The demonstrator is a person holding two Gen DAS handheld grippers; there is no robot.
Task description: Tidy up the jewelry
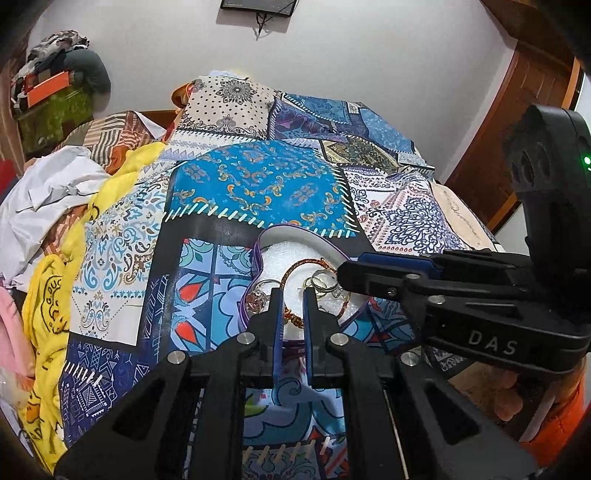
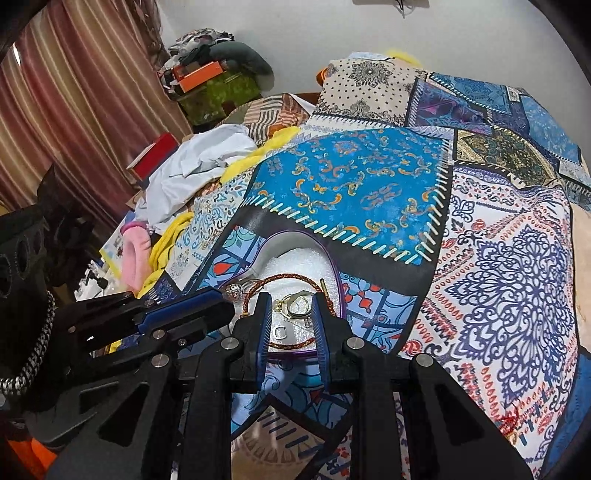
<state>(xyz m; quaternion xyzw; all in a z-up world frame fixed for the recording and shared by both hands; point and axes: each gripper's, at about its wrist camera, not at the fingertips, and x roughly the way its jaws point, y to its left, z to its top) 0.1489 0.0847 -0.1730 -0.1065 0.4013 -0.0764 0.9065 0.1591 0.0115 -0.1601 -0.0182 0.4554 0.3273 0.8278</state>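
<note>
- Left wrist view: purple-rimmed heart-shaped box (image 1: 258, 254) on the patchwork bedspread (image 1: 258, 184) holds the braided copper cord bracelet (image 1: 310, 263) and rings; left hand-held gripper (image 1: 292, 295), jaws parted, empty, at six o'clock.
- Right wrist view: right hand-held gripper (image 2: 291, 301), released, straddles the gold rings (image 2: 295, 308); sorting looks barely begun.

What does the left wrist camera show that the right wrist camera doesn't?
Only the left wrist view shows the wooden door and a wall screen. Only the right wrist view shows striped curtains, a red box and a chain. Both show the heart-shaped tray of jewelry on the quilt, the braided bracelet, rings, and both grippers, left and right, open over it.
</note>
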